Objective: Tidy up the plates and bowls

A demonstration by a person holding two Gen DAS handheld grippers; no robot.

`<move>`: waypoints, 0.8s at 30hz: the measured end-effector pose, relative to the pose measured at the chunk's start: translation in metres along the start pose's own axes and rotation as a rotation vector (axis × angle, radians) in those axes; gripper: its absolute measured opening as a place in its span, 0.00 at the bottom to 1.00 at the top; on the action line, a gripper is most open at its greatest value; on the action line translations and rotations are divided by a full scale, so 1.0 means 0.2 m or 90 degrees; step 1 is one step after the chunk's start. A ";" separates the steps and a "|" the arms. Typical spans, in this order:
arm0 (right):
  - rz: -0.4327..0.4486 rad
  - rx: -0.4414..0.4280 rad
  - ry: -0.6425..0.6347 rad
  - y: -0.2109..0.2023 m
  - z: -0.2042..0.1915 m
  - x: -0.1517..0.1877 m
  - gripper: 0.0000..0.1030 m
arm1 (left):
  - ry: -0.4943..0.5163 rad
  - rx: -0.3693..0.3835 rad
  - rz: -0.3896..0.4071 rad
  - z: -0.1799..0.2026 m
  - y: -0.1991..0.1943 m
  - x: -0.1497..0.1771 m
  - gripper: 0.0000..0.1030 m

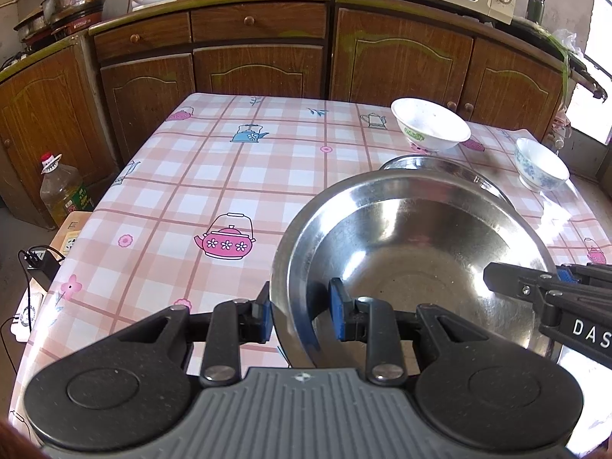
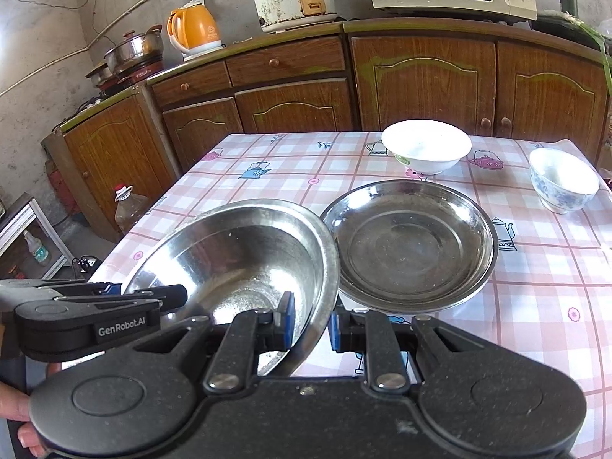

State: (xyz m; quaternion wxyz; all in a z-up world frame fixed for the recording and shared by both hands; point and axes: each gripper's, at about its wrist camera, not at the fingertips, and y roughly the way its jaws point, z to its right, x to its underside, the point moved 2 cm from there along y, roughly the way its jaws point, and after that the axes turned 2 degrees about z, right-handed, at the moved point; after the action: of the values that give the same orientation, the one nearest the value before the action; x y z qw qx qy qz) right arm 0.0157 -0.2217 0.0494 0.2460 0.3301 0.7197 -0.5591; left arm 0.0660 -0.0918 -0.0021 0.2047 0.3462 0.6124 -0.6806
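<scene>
— Steel bowl [image 1: 413, 252] first, through the left wrist camera: where is it?
— Lifted over the checked tablecloth [image 1: 199, 176], tilted, with the left gripper [image 1: 302, 311] clamped on its near-left rim, one blue pad inside, one outside. The right gripper [image 1: 535, 290] reaches in from the right onto the far side of the rim. Behind sit a white bowl [image 1: 430, 124] and a blue-patterned bowl [image 1: 541, 164]
— And through the right wrist camera?
— The right gripper [image 2: 310, 323] pinches the steel bowl [image 2: 244, 252] at its right rim; the left gripper [image 2: 114, 298] grips the opposite edge. The bowl's rim overlaps the edge of a steel plate [image 2: 411, 244] lying flat on the cloth. The white bowl [image 2: 426, 147] and patterned bowl [image 2: 562, 179] stand beyond
</scene>
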 end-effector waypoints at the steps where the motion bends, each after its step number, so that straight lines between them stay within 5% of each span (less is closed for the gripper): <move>1: 0.000 0.001 0.000 0.00 0.01 0.00 0.22 | 0.001 0.001 0.000 0.01 0.00 0.00 0.28; 24: -0.011 0.032 0.006 -0.09 0.14 0.10 0.22 | 0.024 0.036 -0.023 0.15 0.01 0.09 0.28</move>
State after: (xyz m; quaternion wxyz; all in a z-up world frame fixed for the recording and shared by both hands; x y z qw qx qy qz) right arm -0.0110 -0.2481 0.0384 0.2294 0.3330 0.7092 -0.5775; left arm 0.0476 -0.1187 -0.0163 0.1705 0.3535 0.6028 -0.6947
